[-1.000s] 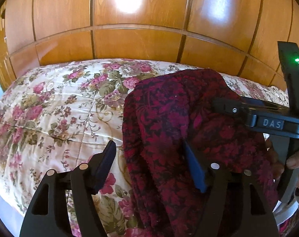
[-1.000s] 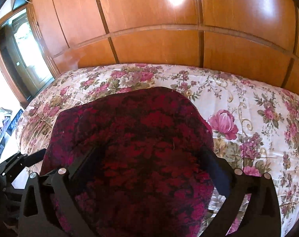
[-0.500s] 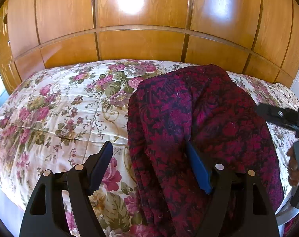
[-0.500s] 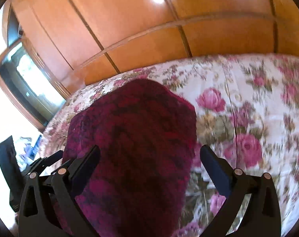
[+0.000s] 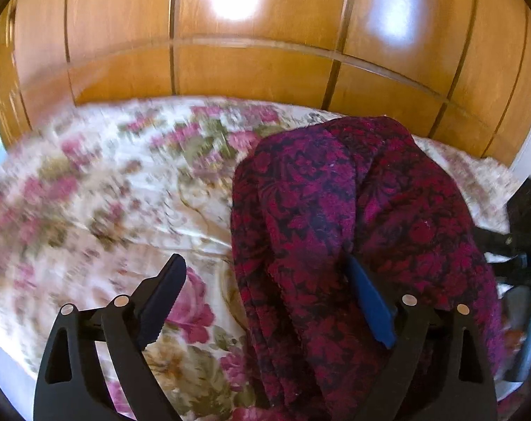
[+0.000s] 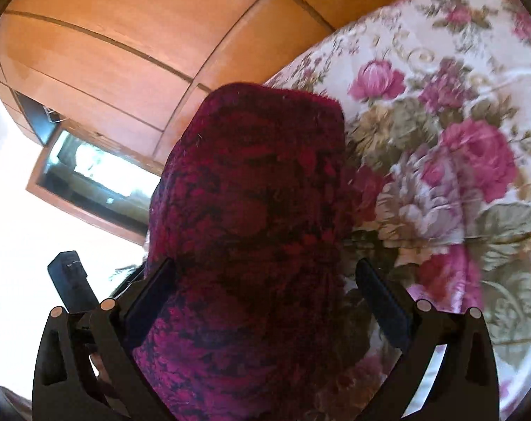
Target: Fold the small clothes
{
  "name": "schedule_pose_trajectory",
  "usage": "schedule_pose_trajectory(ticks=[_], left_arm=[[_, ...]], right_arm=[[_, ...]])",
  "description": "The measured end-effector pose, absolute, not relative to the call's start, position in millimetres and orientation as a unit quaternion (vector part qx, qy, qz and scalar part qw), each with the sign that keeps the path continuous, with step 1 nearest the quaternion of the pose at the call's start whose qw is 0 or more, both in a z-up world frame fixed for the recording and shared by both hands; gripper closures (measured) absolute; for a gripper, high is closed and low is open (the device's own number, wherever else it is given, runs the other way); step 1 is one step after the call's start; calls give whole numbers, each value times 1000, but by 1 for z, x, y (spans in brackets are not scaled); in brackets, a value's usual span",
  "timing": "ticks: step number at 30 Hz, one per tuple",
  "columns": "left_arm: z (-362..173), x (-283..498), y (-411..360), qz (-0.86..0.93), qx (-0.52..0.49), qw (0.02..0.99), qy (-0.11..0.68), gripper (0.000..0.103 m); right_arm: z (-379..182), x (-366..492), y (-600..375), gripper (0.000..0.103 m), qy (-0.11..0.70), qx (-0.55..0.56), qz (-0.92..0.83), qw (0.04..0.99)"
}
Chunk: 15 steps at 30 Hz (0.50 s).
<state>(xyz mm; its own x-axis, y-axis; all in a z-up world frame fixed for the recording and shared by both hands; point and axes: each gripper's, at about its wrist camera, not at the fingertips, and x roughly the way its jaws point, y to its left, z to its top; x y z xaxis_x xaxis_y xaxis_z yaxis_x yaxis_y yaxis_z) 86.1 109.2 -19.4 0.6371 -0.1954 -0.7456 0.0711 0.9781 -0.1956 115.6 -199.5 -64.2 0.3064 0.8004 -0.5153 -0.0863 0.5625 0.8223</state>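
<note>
A dark red garment with a black floral pattern (image 5: 353, 231) lies folded over on the flowered bedspread (image 5: 107, 193). My left gripper (image 5: 265, 294) is open; the cloth drapes over its right finger (image 5: 367, 301), and its left finger (image 5: 160, 294) stands over bare bedspread. In the right wrist view the same garment (image 6: 258, 217) fills the gap of my right gripper (image 6: 265, 291), which is open with the cloth bunched between its fingers. The right gripper's body shows at the right edge of the left wrist view (image 5: 521, 231).
A wooden panelled wardrobe (image 5: 251, 52) stands behind the bed. In the tilted right wrist view a doorway or window (image 6: 97, 182) shows at the left, and the left gripper's body (image 6: 72, 280) shows at the lower left. The bedspread (image 6: 458, 140) spreads to the right.
The right gripper has rolled and swung to the right, so its view is tilted. The left view has shifted a little and is blurred. Both grippers stay open on the garment.
</note>
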Motion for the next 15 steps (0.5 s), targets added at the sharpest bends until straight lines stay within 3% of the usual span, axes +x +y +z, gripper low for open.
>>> schedule_pose_trajectory(ticks=[4,11,15], left_arm=[[-38,100,135,-127,-167,873,439,4],[-83,121,161,-245,-339,785,456,4],[-85,124,149,-313,-373,752,444,15]], right_arm=[[-78,130,-195,2,512,377,349,688],[-79,155,-164,2,525,357,392,666],[-75,159,-165,2,520,359,401,663]])
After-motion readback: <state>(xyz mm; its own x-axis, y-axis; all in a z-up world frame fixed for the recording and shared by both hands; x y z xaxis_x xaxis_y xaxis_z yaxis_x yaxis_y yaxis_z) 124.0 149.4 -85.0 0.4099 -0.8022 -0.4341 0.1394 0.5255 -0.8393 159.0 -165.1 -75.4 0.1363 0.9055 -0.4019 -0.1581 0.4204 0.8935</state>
